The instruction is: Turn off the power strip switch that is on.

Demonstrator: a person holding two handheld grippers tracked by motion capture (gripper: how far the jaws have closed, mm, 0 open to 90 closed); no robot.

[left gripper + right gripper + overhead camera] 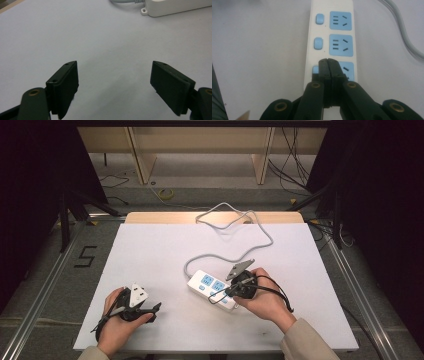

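While the left claw [150, 309] is resting released on the white table [150, 255], holding nothing, the white power strip [212, 289] is lying at the middle of the table. The right claw [328, 65], clenched and empty, is pointing down at the strip's nearest blue switch [315, 69] beside a blue socket [348, 70].

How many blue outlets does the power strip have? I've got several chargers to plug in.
3 show on the power strip: the far outlet, the middle outlet, and the near outlet, partly behind the shut right gripper. More could be hidden below.
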